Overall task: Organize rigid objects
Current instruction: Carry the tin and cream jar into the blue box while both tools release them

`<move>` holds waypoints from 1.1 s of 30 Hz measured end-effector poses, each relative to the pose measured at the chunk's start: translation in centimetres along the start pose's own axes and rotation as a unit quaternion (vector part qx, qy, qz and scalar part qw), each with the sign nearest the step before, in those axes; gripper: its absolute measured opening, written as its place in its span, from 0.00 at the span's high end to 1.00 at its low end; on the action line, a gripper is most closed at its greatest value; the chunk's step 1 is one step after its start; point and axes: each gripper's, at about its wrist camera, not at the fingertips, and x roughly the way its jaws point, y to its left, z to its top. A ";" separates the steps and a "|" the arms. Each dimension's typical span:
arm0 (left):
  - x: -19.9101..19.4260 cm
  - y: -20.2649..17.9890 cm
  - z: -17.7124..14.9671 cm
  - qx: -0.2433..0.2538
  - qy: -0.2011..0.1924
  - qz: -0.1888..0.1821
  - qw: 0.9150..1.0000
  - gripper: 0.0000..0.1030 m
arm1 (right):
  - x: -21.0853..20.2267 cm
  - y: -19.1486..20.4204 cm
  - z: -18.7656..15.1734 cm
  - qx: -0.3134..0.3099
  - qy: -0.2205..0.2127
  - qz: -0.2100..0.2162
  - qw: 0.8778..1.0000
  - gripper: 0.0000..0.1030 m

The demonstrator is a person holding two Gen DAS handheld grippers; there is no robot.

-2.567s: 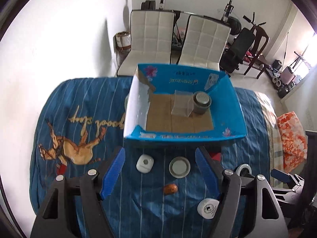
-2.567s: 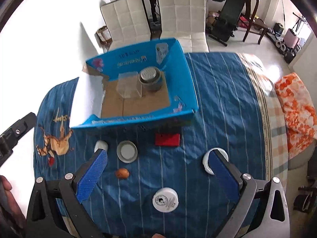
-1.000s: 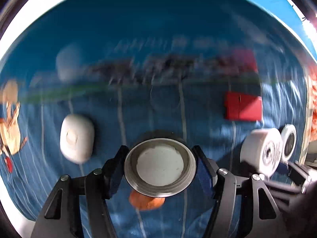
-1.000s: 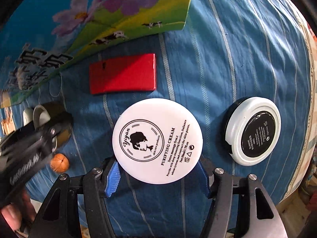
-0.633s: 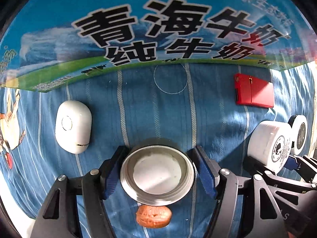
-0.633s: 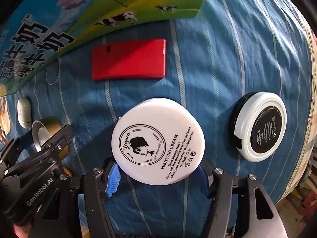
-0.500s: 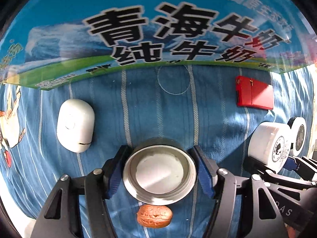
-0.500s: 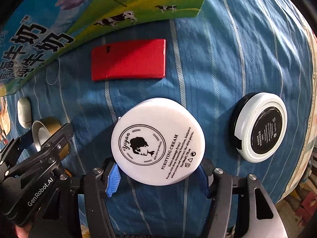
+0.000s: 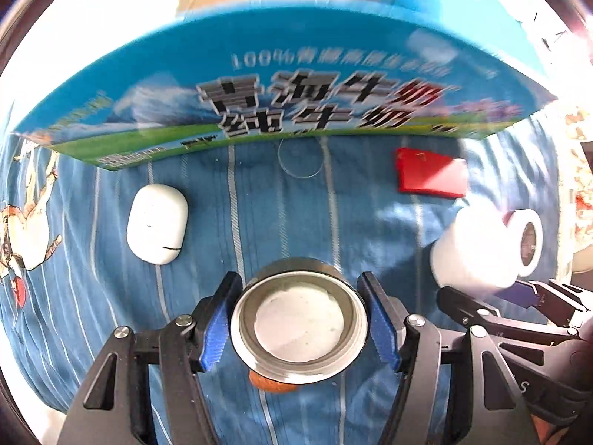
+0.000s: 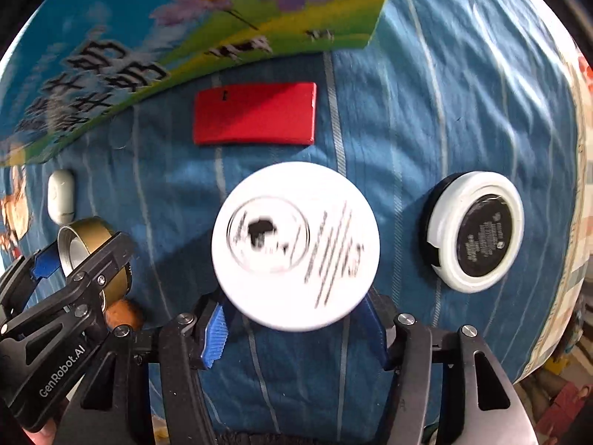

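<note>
My left gripper (image 9: 299, 287) points down and is shut on a round metal tin (image 9: 300, 330) with a white inside, held just above the blue striped bedspread (image 9: 333, 222). The tin half hides a walnut (image 9: 270, 383). My right gripper (image 10: 294, 315) has a white cream jar (image 10: 296, 244) between its blue pads. Its jaws are closing on the jar, which is off the cloth and blurred. In the left wrist view the jar (image 9: 470, 248) shows at the right. In the right wrist view the tin (image 10: 79, 239) shows at the left. The blue milk box (image 9: 296, 74) stands beyond both.
On the bedspread lie a white oval case (image 9: 156, 222), a red flat case (image 10: 255, 113) and a white-rimmed black compact (image 10: 478, 235). A clear container and a grey jar show inside the box at its top edge. The bed's edge drops off at the right.
Both grippers have risen with the tin and the cream jar. The left view now reaches over the box's top edge, and the tin covers more of the walnut.
</note>
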 end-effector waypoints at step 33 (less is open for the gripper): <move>-7.4 -1.1 1.6 -0.020 -0.076 -0.031 0.996 0.40 | -2.5 -3.3 3.5 0.047 0.008 0.071 0.996 0.60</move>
